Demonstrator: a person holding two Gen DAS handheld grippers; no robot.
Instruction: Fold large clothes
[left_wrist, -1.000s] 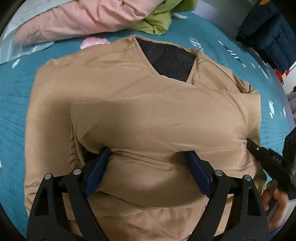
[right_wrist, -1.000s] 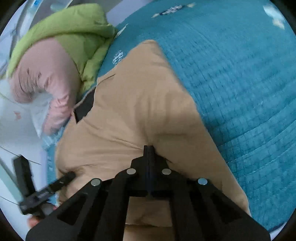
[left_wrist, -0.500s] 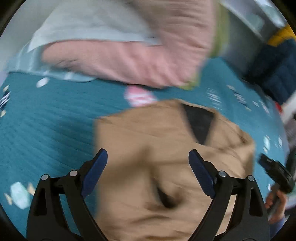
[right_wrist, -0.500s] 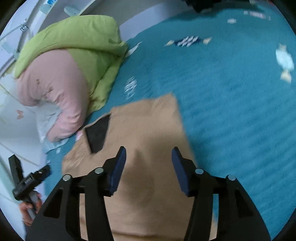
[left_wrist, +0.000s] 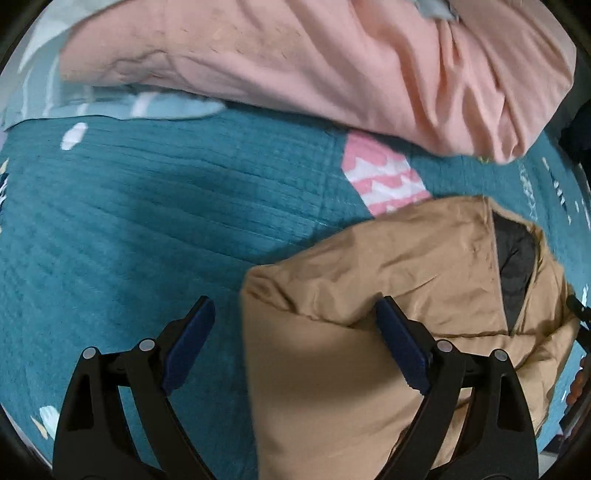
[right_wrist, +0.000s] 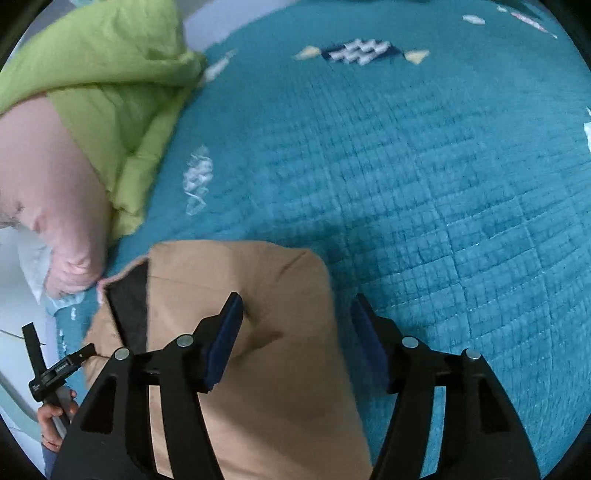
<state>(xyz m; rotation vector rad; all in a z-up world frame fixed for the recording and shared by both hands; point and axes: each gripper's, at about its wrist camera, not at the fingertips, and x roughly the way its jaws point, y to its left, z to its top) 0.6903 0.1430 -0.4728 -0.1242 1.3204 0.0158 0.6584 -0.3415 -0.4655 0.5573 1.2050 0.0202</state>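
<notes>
On teal quilt (right_wrist: 424, 184), folded tan jacket (left_wrist: 351, 332), both grippers spread

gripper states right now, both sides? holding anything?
Left gripper: open, holding nothing, over the tan jacket's edge.
Right gripper: open, holding nothing, astride the jacket's other edge.

The tan jacket (left_wrist: 369, 314) runs off the bottom edge in both wrist views — its lower part is unseen. The pink bedding (left_wrist: 314, 66) is cut off above, and the teal quilt (right_wrist: 424, 184) looks smeared.
</notes>
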